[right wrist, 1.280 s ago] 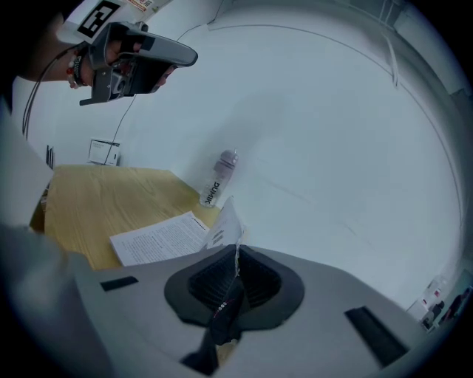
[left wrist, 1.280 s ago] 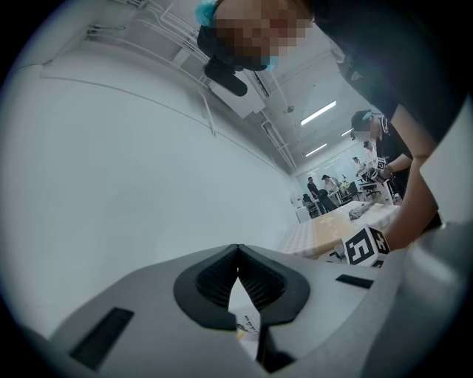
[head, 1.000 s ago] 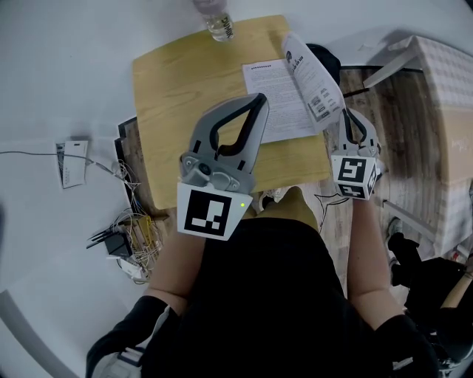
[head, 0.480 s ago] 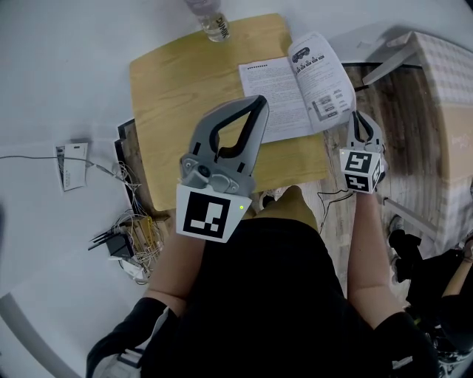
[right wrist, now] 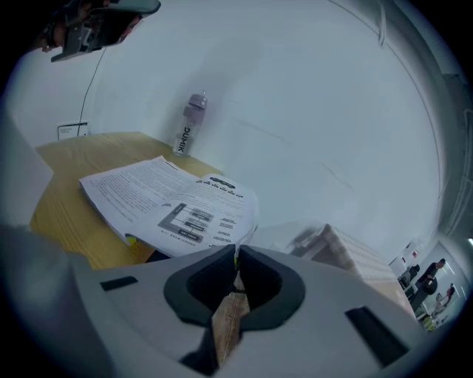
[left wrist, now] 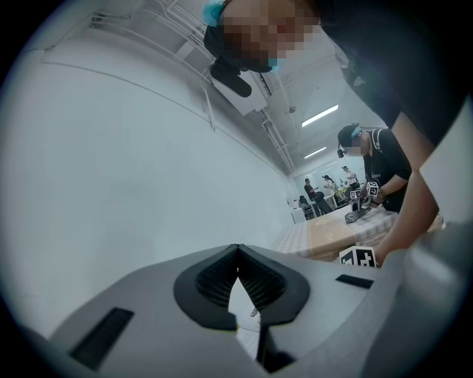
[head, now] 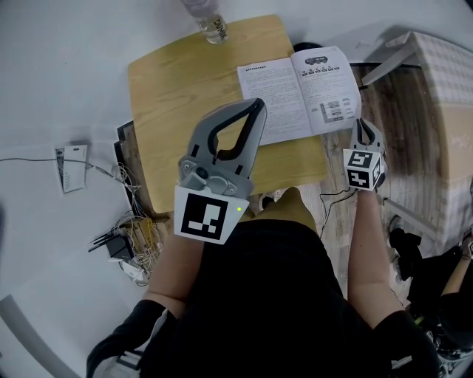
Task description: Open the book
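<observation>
The book lies open on the wooden table, and its right page hangs past the table's right edge. My right gripper sits at that page's lower right corner, jaws shut on the page edge. In the right gripper view the printed pages of the book spread just beyond the right gripper, with the page corner reaching down to its tips. My left gripper hovers over the table's front half, shut and empty. The left gripper view faces a white wall, and the left gripper there has its tips touching.
A plastic bottle stands at the table's far edge, also in the right gripper view. A large cardboard box stands to the right of the table. Cables and a power strip lie on the floor at the left.
The right gripper has swung the raised page out to the right and down. The page went from standing up to lying nearly flat. The left gripper has stayed put.
</observation>
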